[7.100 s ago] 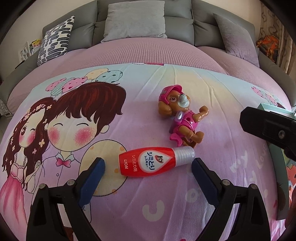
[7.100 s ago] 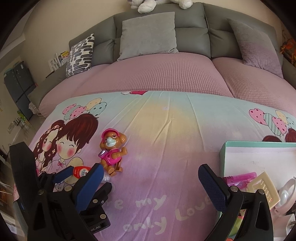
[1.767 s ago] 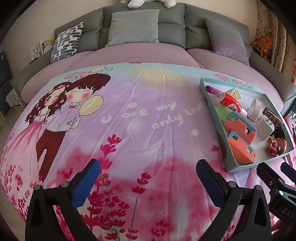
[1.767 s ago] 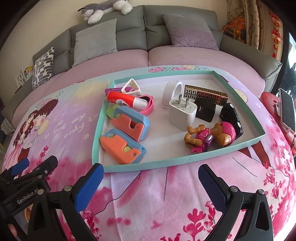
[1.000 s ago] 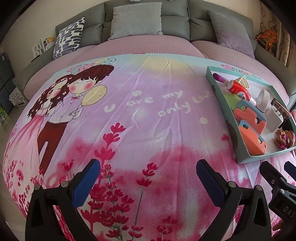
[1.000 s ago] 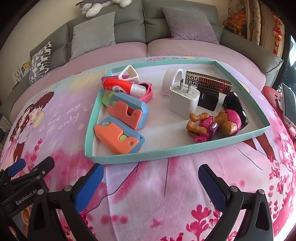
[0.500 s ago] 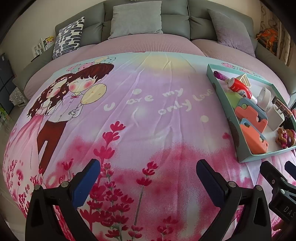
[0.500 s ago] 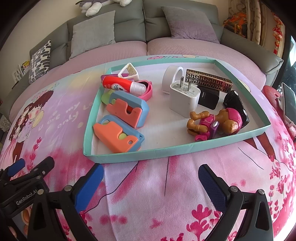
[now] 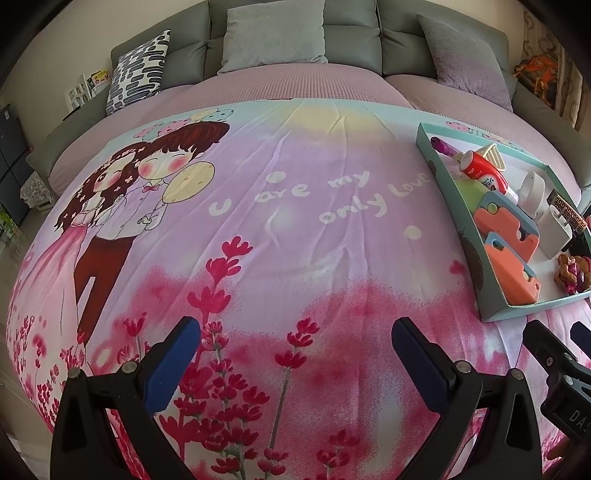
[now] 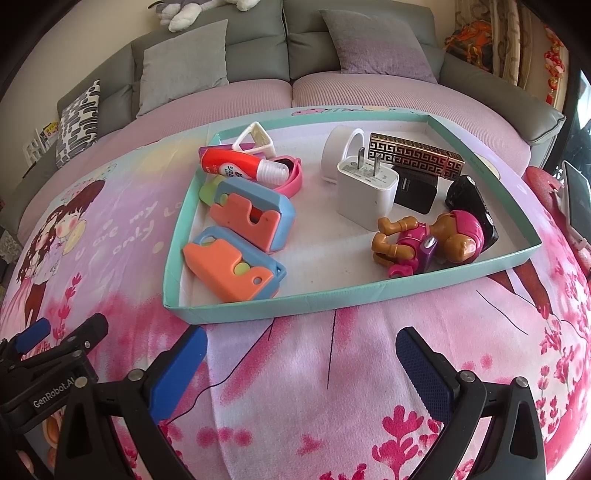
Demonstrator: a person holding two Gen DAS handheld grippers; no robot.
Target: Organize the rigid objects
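A teal tray (image 10: 288, 305) (image 9: 465, 221) lies on the printed bedspread. Inside it are a red bottle (image 10: 236, 164) (image 9: 482, 171), a pink toy dog (image 10: 428, 240) (image 9: 574, 273), two orange-and-blue blocks (image 10: 232, 273) (image 10: 255, 214), a white charger (image 10: 365, 192), a black charger (image 10: 415, 194), a gold-patterned box (image 10: 415, 157), a white ring (image 10: 334, 153) and a black object (image 10: 471, 203). My right gripper (image 10: 301, 356) is open, just in front of the tray's near wall, empty. My left gripper (image 9: 295, 347) is open over bare bedspread, left of the tray, also empty.
The bedspread (image 9: 280, 221) covers a round bed with a grey padded headboard and cushions (image 9: 273, 35). A patterned pillow (image 9: 136, 70) leans at the back left. A phone on a stand (image 10: 576, 199) sits off the bed's right edge. The left gripper's body (image 10: 48, 369) shows at lower left.
Seven seconds ago the bottle and toy dog lay on the bedspread; now both lie in the tray. Over the last second both grippers hardly moved and stayed open.
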